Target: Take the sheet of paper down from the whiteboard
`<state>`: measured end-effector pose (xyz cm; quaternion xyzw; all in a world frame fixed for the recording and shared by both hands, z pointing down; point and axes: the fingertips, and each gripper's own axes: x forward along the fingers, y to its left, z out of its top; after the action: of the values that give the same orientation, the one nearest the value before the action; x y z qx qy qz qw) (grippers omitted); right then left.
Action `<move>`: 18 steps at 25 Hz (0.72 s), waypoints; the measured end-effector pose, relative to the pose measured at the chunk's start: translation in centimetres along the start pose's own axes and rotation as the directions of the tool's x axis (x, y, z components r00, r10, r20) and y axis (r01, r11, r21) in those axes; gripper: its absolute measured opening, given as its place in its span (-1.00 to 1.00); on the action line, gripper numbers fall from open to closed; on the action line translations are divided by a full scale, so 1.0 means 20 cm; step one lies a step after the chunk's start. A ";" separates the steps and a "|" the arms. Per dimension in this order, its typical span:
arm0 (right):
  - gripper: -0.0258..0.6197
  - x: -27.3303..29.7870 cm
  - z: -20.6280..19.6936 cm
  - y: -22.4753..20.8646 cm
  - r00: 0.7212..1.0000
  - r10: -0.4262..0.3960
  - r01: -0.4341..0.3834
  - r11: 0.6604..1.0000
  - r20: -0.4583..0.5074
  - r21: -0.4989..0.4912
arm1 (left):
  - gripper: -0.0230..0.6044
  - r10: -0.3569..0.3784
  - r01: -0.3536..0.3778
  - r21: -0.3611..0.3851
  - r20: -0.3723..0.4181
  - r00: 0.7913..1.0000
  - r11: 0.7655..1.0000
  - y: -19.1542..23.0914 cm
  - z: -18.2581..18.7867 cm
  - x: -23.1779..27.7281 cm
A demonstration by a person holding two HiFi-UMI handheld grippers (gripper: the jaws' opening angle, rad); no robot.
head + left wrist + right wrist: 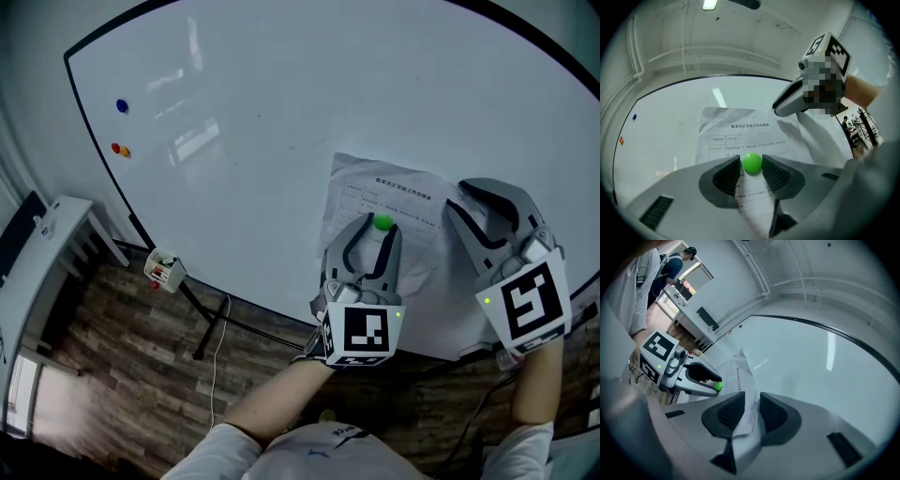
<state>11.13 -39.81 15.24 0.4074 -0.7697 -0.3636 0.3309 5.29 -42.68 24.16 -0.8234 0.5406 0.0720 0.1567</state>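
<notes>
A printed sheet of paper (pixel 394 202) hangs creased on the whiteboard (pixel 281 112), with a green magnet (pixel 382 223) on its middle. My left gripper (pixel 380 225) is shut on the green magnet (pixel 752 162), whose sides touch both pads. My right gripper (pixel 456 197) is at the sheet's right edge. In the right gripper view that loose edge of the paper (pixel 740 385) stands between the jaws of the right gripper (pixel 752 405). A gap shows beside it and the pads do not press it. The left gripper (pixel 717 386) shows there too, at the left.
A blue magnet (pixel 122 106) and two small red-orange ones (pixel 120 149) stick to the board's far left. A marker holder (pixel 164 270) hangs at the board's lower left corner. A white desk (pixel 47 253) stands beyond it on the wooden floor. A person (pixel 670 268) stands far behind.
</notes>
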 end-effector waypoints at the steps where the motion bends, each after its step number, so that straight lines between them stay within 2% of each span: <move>1: -0.59 0.00 -0.01 0.00 1.000 0.001 -0.001 1.000 -0.010 -0.003 | -0.43 0.000 0.000 -0.002 0.001 1.000 1.000 0.00 0.00 0.00; 4: -0.61 0.01 -0.02 0.02 0.999 0.005 -0.006 1.000 -0.036 -0.015 | -0.43 0.004 -0.004 -0.003 0.000 1.000 1.000 0.00 -0.01 0.00; 7: -0.77 0.01 -0.03 0.02 0.999 -0.001 0.000 1.000 -0.049 -0.019 | -0.43 0.008 -0.008 0.011 -0.005 1.000 1.000 -0.01 -0.01 0.00; 11: -0.83 0.01 -0.04 0.00 0.998 -0.012 0.012 1.000 -0.056 -0.012 | -0.43 0.015 -0.015 0.029 -0.008 1.000 0.999 -0.02 -0.01 0.00; 13: -0.85 0.01 -0.04 0.00 0.998 -0.014 0.013 1.000 -0.055 -0.010 | -0.50 0.019 -0.019 0.025 -0.007 1.000 0.999 -0.01 -0.02 0.01; 18: -0.87 0.01 -0.04 0.00 0.999 -0.005 0.005 1.000 -0.040 0.000 | -0.50 0.017 -0.017 0.016 -0.004 1.000 1.000 0.00 -0.02 0.01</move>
<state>11.64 -40.23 15.80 0.4165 -0.7619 -0.3562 0.3452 5.39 -42.91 24.60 -0.8177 0.5485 0.0673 0.1612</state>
